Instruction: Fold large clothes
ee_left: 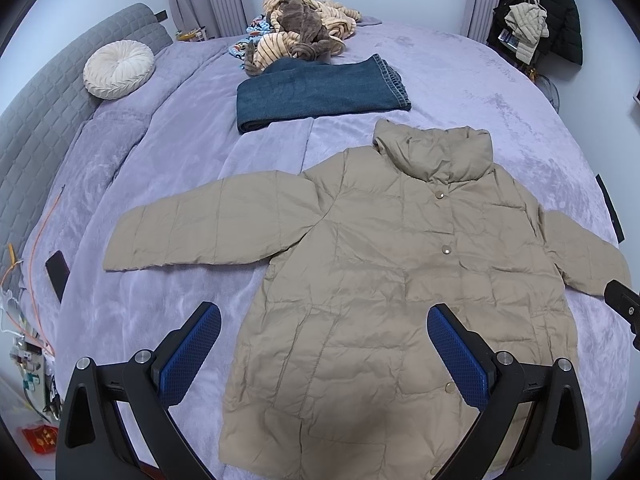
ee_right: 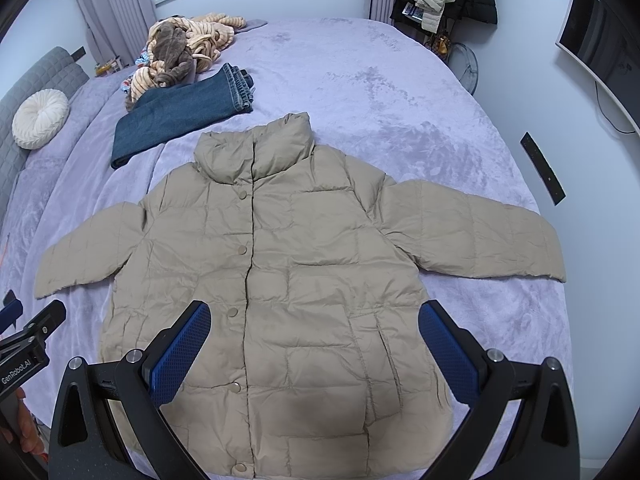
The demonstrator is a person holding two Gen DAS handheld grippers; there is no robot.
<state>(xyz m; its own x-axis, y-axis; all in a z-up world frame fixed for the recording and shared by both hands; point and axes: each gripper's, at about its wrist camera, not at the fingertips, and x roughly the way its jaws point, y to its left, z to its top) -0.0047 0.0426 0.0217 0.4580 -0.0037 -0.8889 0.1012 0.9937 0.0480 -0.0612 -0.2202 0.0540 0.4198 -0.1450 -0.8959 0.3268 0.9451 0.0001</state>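
Left gripper (ee_left: pixel 324 340) wide, empty, hanging above the coat's (ee_left: pixel 380 280) hem on the wearer's-right side; right gripper (ee_right: pixel 314 338) also wide, empty, above the lower front panel. Neither touches fabric. Coat lies face up on the bed (ee_left: pixel 460 72), snaps closed down the placket, collar at 12 o'clock, hem at 6 o'clock nearest the cameras, sleeves spread toward 9 and 3 o'clock. Judgement: garment is laid out flat and no fold is made yet, so the step in hand is the first fold. Next move likely calls for each gripper to go out to a sleeve cuff or side edge, pinch through the puffy layers, and carry it inward across the body. Material: beige quilted down, light creases, lofty; it will probably spring back and slide, so a deep pinch seems wise. Folded jeans (ee_left: pixel 320 92) sit at 12 o'clock beyond the collar, well apart; a striped pile (ee_left: pixel 304 32) lies farther back.
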